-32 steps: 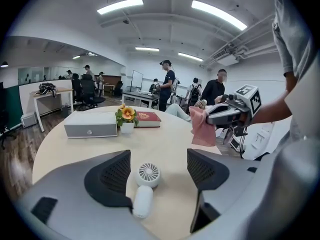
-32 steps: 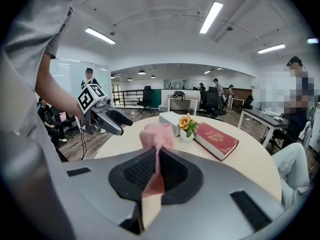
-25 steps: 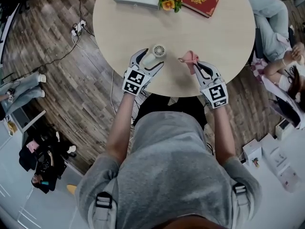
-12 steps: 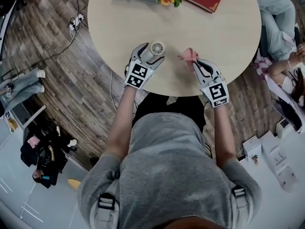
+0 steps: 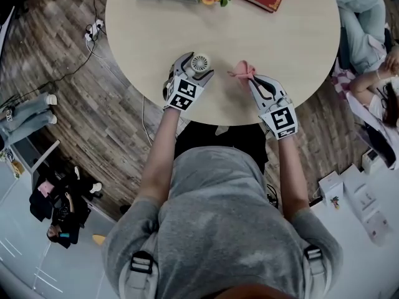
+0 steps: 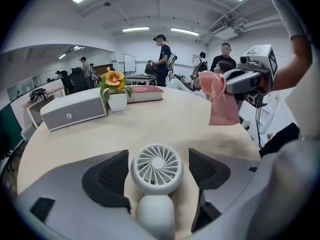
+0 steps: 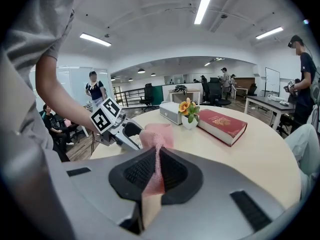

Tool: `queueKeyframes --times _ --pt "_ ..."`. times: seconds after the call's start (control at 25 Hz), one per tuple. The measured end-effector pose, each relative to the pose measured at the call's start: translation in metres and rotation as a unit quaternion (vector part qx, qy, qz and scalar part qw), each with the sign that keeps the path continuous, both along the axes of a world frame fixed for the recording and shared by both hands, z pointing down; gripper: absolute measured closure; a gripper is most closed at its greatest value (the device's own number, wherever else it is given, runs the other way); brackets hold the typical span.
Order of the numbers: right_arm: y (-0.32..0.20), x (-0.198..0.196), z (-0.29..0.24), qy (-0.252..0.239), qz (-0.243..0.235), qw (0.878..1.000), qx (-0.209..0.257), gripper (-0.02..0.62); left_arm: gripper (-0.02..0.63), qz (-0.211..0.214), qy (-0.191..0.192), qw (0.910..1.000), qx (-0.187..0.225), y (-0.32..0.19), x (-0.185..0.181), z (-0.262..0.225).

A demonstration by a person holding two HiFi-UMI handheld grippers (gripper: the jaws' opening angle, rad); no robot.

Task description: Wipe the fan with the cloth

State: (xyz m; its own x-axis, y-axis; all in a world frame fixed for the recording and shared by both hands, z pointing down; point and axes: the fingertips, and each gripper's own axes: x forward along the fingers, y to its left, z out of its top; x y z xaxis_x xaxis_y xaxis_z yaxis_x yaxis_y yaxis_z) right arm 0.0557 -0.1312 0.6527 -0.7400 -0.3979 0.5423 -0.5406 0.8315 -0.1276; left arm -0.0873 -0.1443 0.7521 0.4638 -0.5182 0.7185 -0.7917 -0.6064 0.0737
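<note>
Two tools are working at the 6 o'clock edge of the round beige bench (image 5: 287, 36). The left tool (image 5: 195, 69) is clamping the small white handheld fan with the round grille (image 6: 156, 168) low on its stem, and the grille head is standing free between the two jaw pads. Over the last second this tool has been pitching up more steeply, so the grille is now facing the head camera more squarely. Whether the fan is clearing the bench cannot be told.

The right tool (image 5: 254, 83) is pinching the pink fabric cloth (image 5: 243, 73), with a bunched fold sticking out past the jaw tips. Its hold is showing no change. The cloth is sitting at 3 o'clock of the fan, near but apart, and that gap is looking much as it did.

Judgement: the fan is being presented for cleaning and wiping is not yet under way. The next move is calling for the cloth to travel toward 9 o'clock onto the grille. A hold only on the stem may be letting the fan twist under wiping pressure.
</note>
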Motion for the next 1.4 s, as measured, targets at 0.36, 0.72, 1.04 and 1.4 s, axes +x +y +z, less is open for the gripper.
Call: queueKeyframes --times 0.36,0.72,1.04,1.4 --pt "-0.002 0.009 0.004 0.006 0.000 1.000 0.001 0.569 0.235 0.000 -0.008 0.9997 -0.023 0.000 -0.002 0.021" --pt "-0.005 0.012 0.005 0.008 0.001 1.000 0.000 0.568 0.236 0.005 -0.017 0.9994 -0.029 0.001 0.000 0.030" --pt "-0.004 0.002 0.001 0.004 -0.007 1.000 0.002 0.569 0.233 0.007 -0.019 0.9995 -0.026 -0.003 0.002 0.031" --pt "0.000 -0.013 -0.022 0.000 -0.009 1.000 0.016 0.569 0.232 0.019 -0.018 0.9987 -0.044 0.007 0.005 0.026"
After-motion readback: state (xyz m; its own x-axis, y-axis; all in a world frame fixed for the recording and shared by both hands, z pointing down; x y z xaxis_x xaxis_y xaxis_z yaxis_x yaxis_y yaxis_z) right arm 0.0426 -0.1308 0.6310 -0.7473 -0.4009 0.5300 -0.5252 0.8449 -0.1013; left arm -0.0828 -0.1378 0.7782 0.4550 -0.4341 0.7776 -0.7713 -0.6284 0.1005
